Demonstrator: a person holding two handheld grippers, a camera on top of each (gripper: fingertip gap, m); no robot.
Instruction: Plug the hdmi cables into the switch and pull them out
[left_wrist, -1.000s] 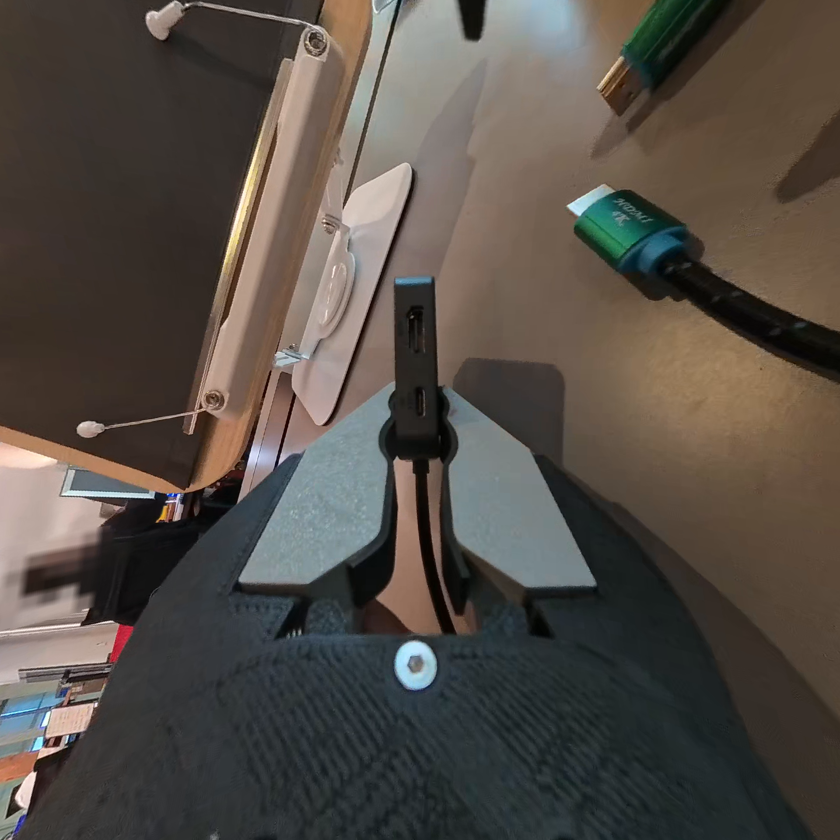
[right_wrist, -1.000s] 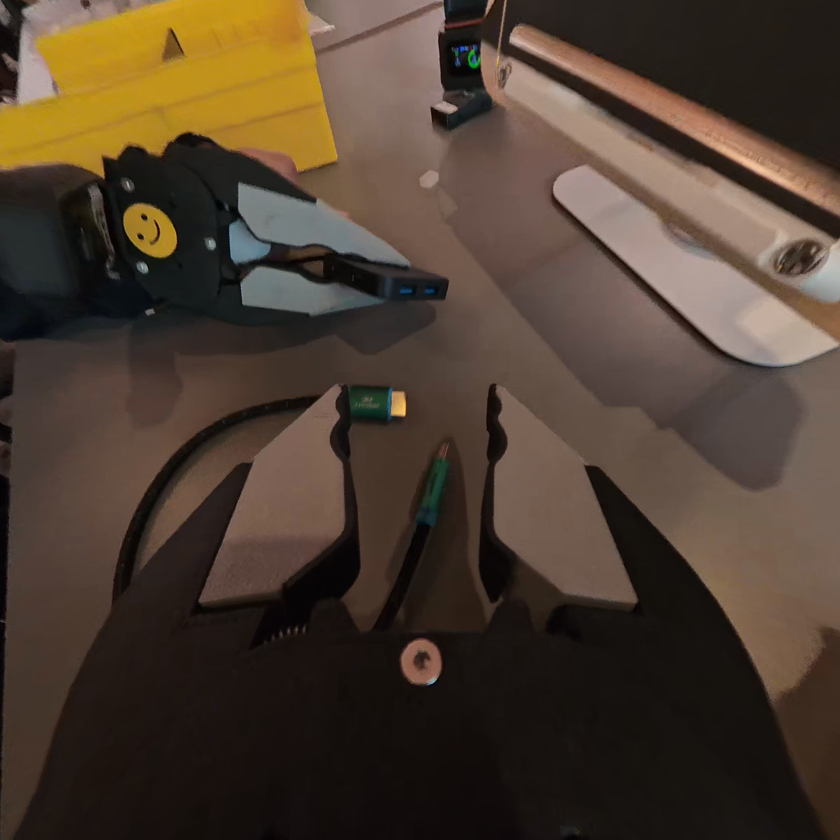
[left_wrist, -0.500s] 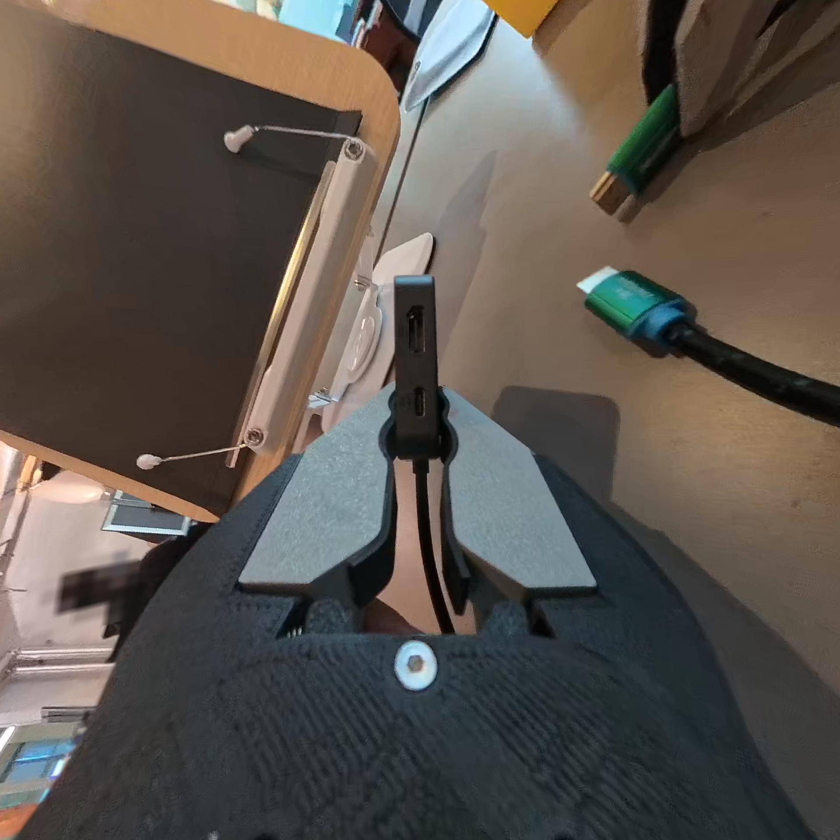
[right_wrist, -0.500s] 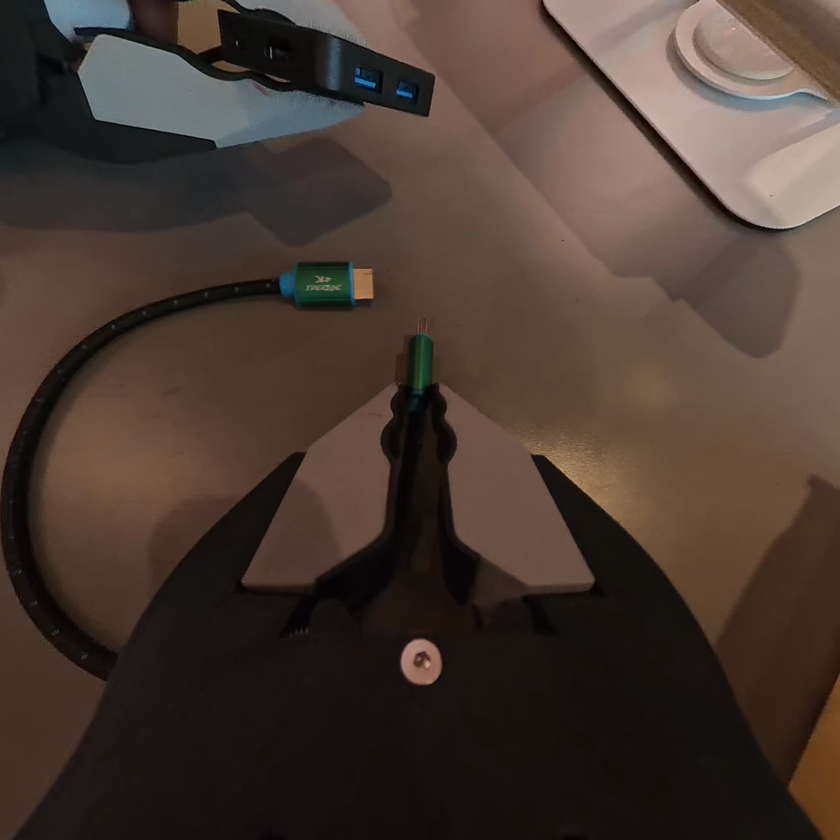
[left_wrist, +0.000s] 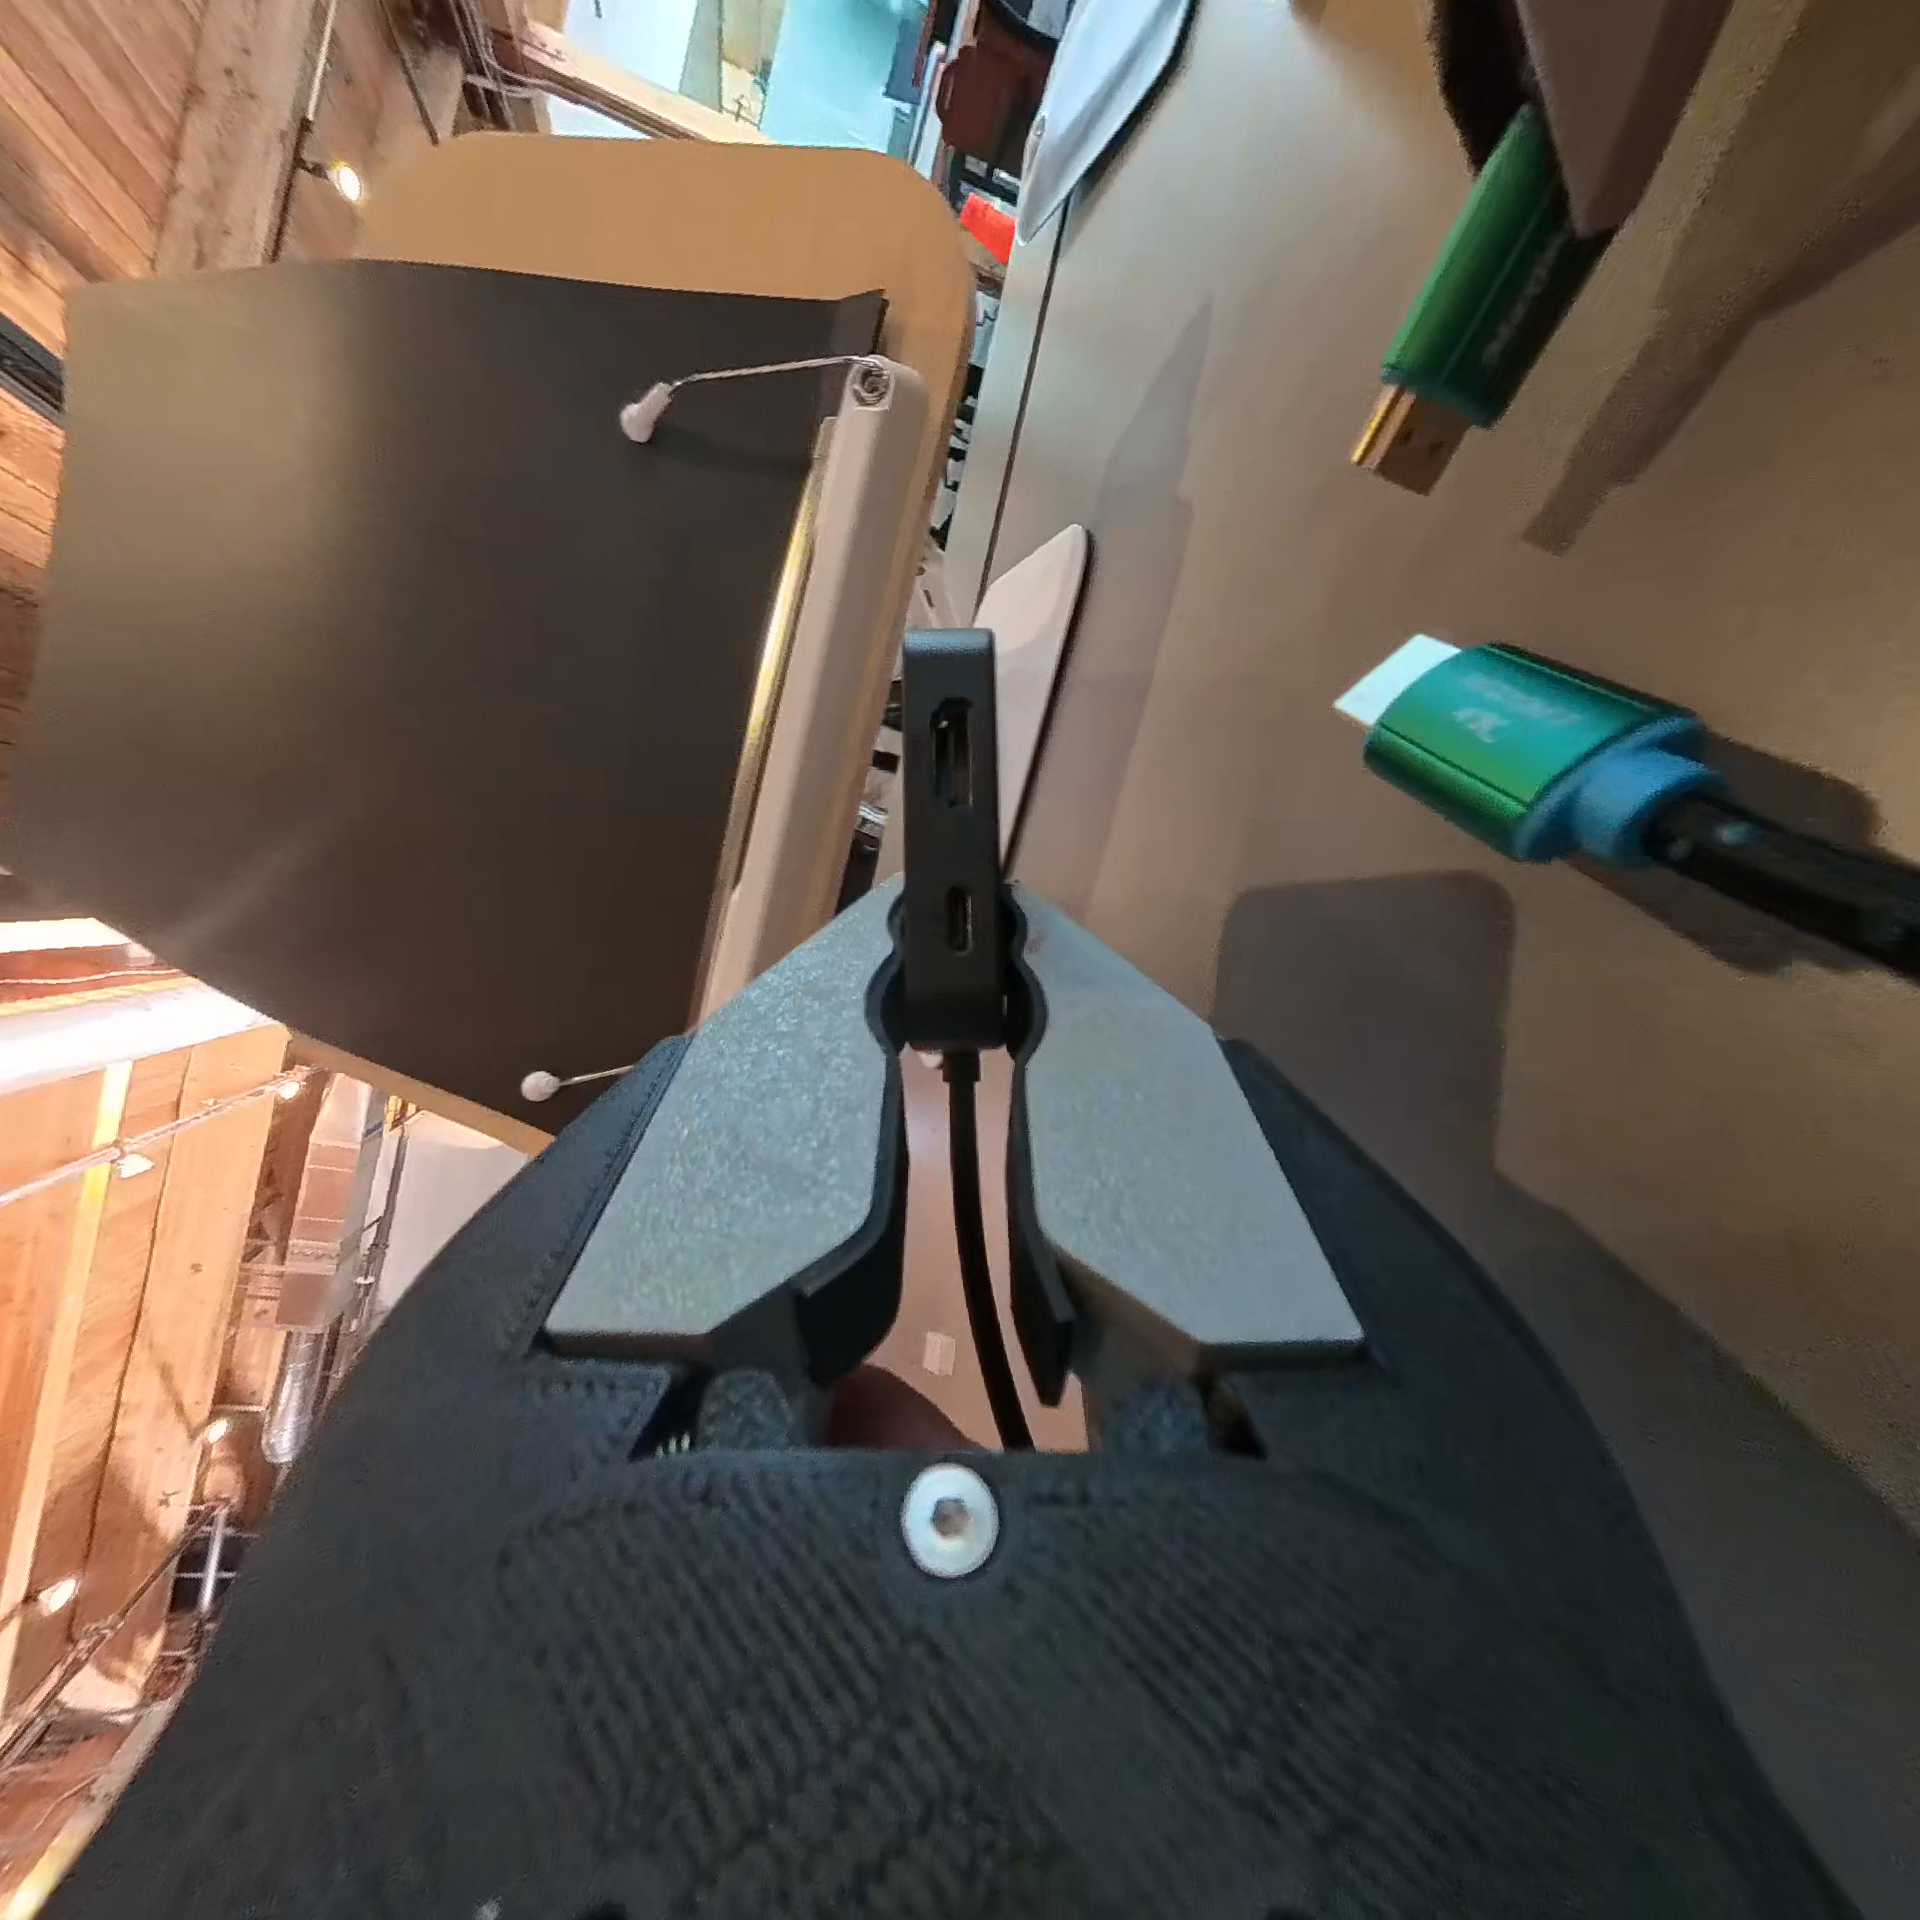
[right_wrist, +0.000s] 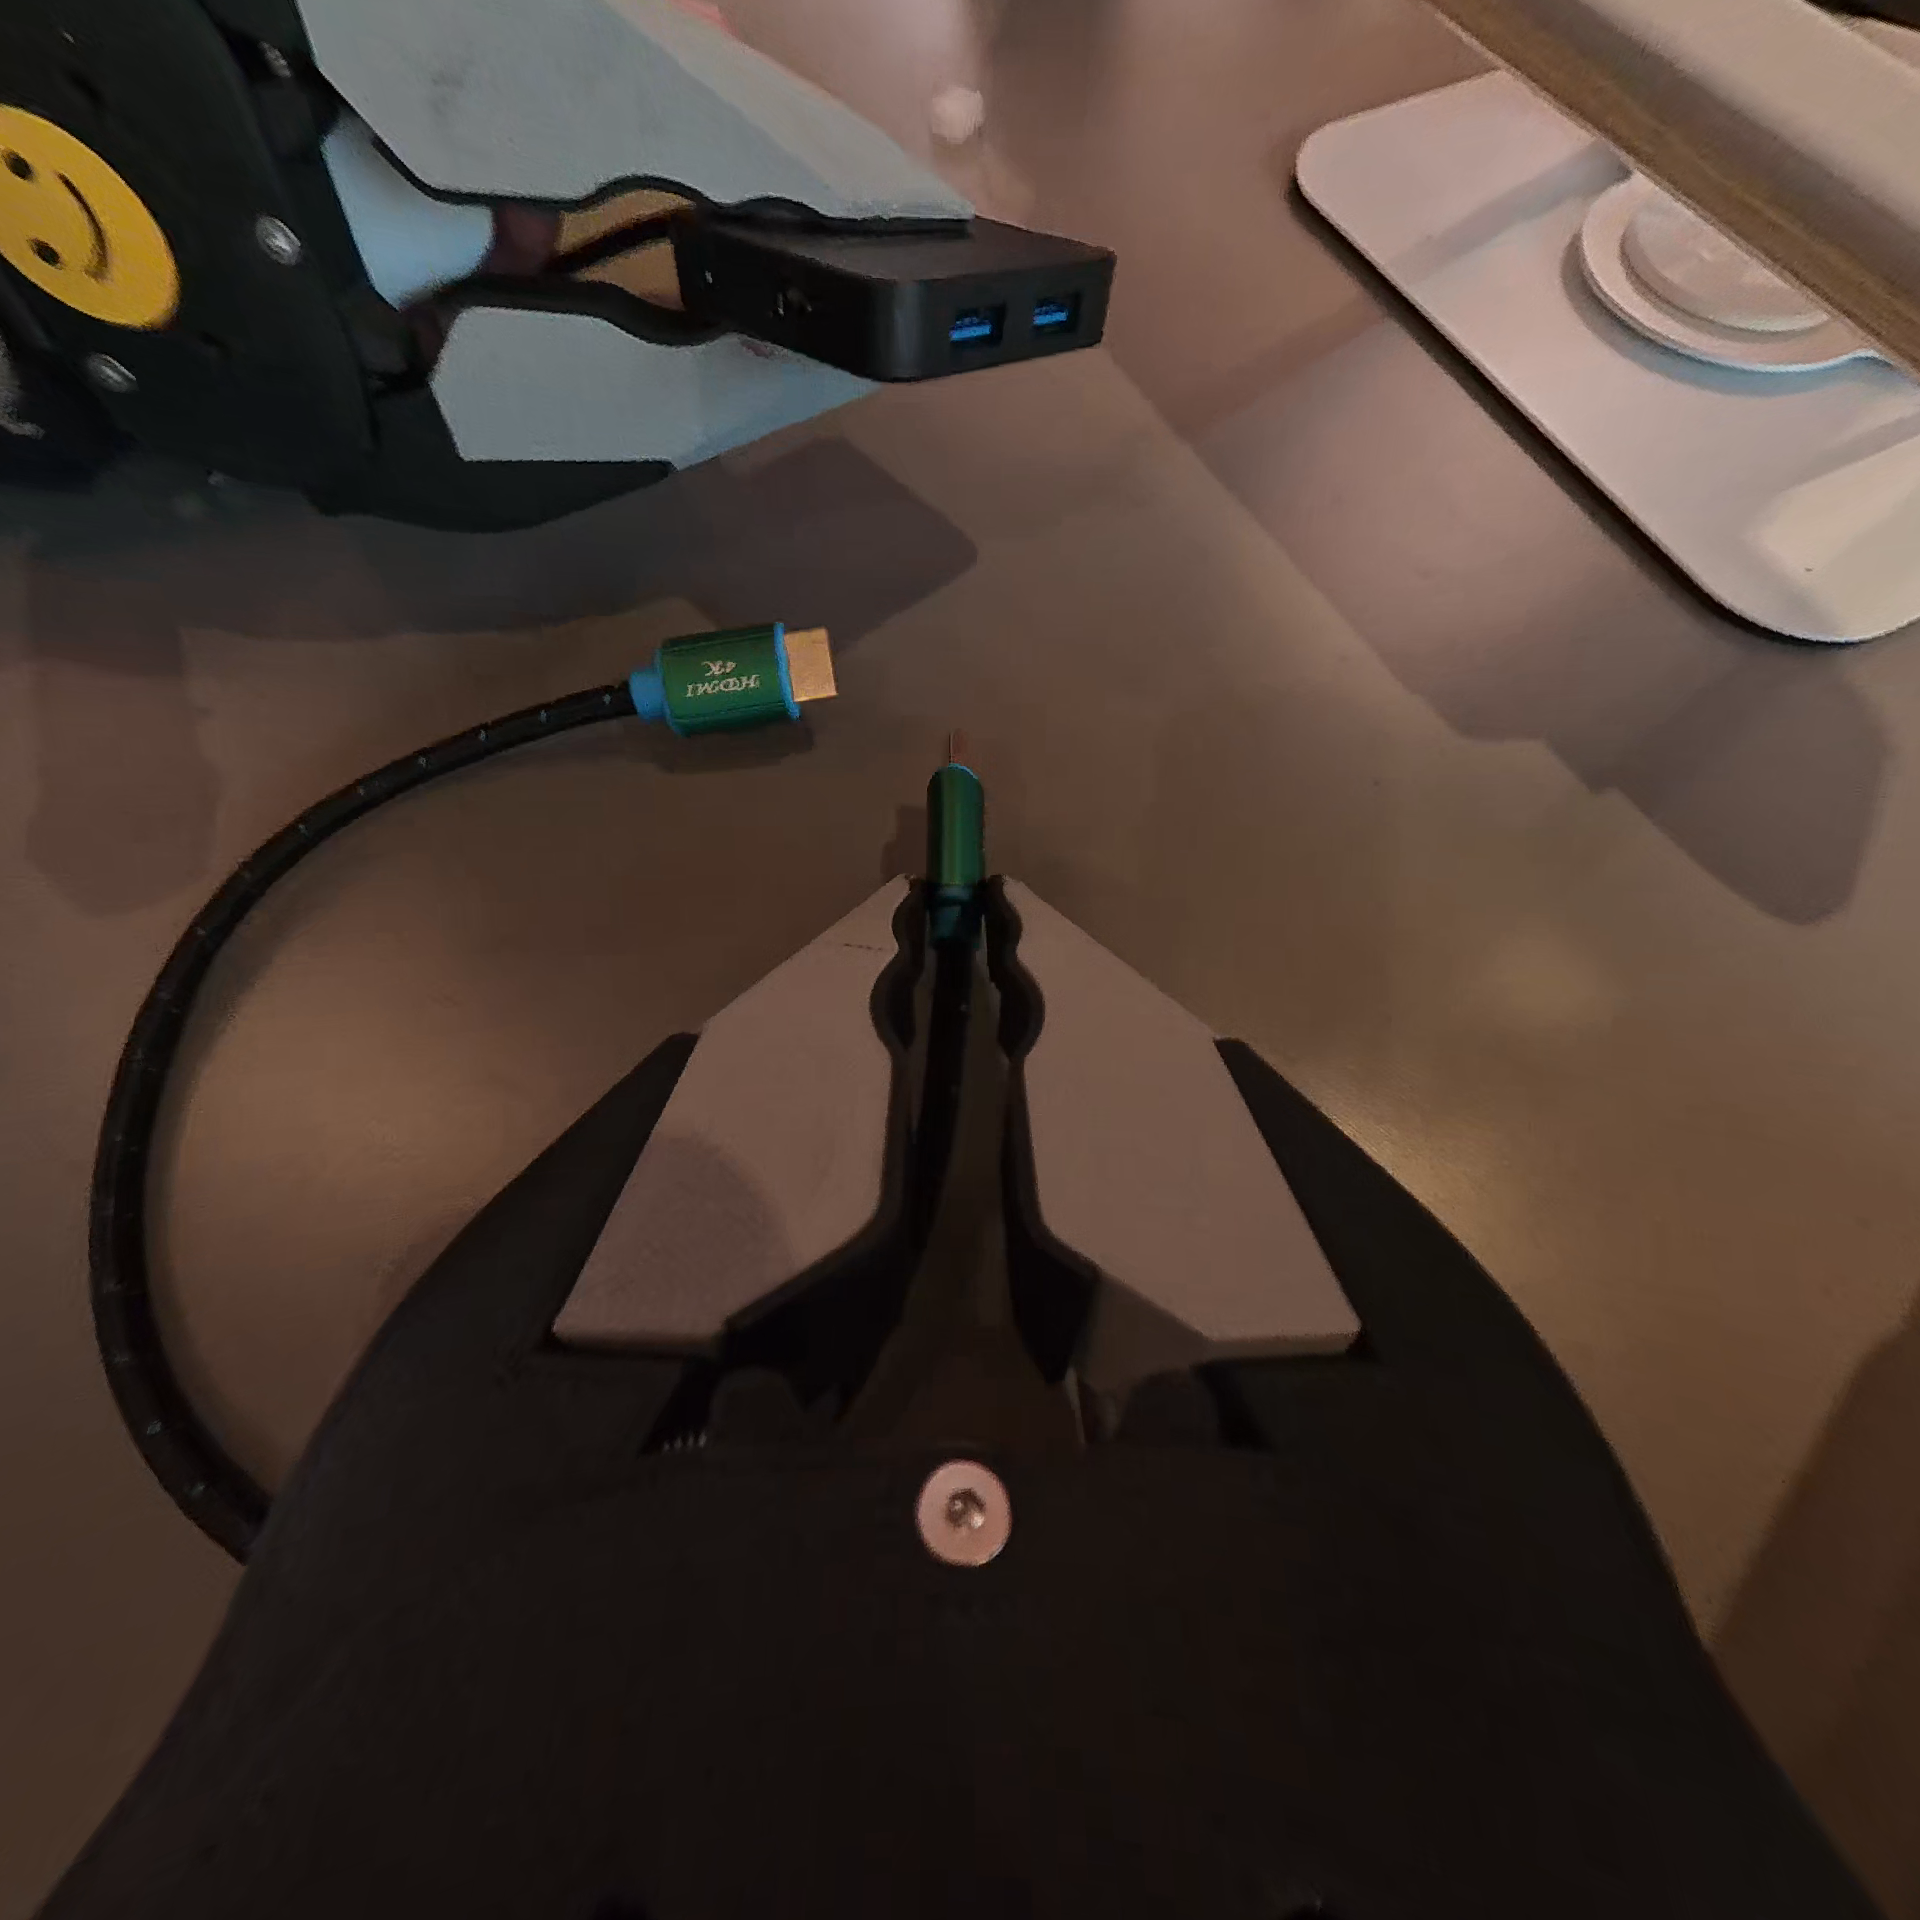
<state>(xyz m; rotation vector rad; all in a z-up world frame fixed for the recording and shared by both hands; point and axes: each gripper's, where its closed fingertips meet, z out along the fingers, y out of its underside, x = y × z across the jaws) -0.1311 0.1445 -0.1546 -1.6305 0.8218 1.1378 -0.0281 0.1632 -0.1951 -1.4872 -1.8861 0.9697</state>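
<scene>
My left gripper (left_wrist: 951, 940) is shut on the black switch (left_wrist: 948, 790), held above the table with its ports facing sideways. It also shows in the right wrist view (right_wrist: 894, 301), at upper left, with two blue ports at its end. My right gripper (right_wrist: 951, 904) is shut on a green HDMI plug (right_wrist: 954, 831), seen edge-on just above the table. That plug shows in the left wrist view (left_wrist: 1475, 301), at upper right. The cable's other green plug (right_wrist: 732, 681) lies loose on the table, left of my right gripper, and also shows in the left wrist view (left_wrist: 1507, 753).
A white monitor stand base (right_wrist: 1621, 364) sits on the table at the right, with a dark screen (left_wrist: 416, 665) above it. The black braided cable (right_wrist: 166, 1039) loops on the table to the left of my right gripper. The tips of one gripper are about 12 cm away from the tips of the other.
My right gripper closed on the green plug, then lifted it and drew nearer the switch. My left gripper tilted, still holding the switch.
</scene>
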